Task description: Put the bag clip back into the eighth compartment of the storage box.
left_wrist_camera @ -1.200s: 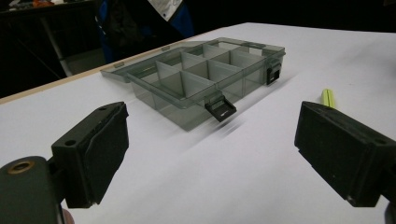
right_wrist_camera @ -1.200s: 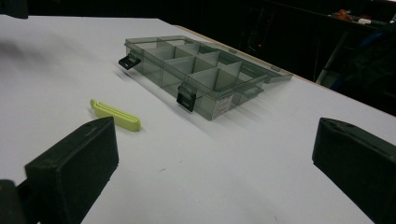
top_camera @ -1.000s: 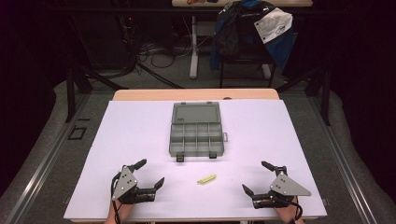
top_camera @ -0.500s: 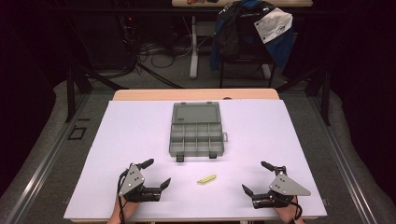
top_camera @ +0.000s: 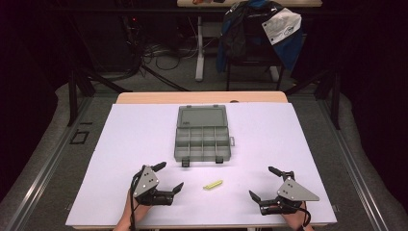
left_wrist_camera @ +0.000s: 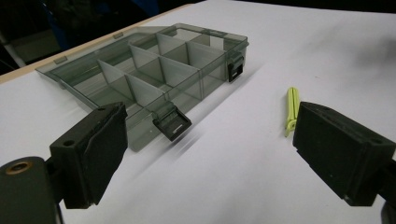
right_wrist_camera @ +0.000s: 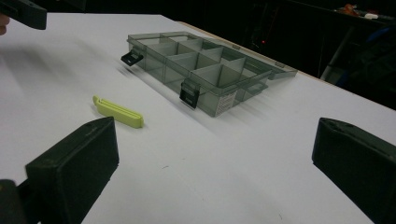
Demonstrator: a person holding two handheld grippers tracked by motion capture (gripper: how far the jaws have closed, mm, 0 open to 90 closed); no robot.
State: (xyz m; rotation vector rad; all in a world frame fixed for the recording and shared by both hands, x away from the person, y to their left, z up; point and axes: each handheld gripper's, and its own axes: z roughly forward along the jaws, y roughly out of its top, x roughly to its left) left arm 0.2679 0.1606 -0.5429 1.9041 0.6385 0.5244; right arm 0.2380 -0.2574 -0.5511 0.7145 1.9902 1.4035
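Between grippers: yellow clip [top_camera: 212, 184] near open organizer box [top_camera: 202, 139]. Left gripper [top_camera: 171, 179], right gripper [top_camera: 261, 183] wide apart, empty; approach clip squarely, jaws straddling.

No readable text anywhere. Small white sticker [right_wrist_camera: 227, 101] on near end wall of my grey compartment box [right_wrist_camera: 205, 65], seen from right gripper view: print on it too small and blurred to read. White panel with dark oval mark [top_camera: 283, 28] on blue garment over chair [top_camera: 255, 33] behind table, high view: logo-like shape, no letters legible. No numbers, brands or signs legible on the yellow-green clip [top_camera: 212, 184].
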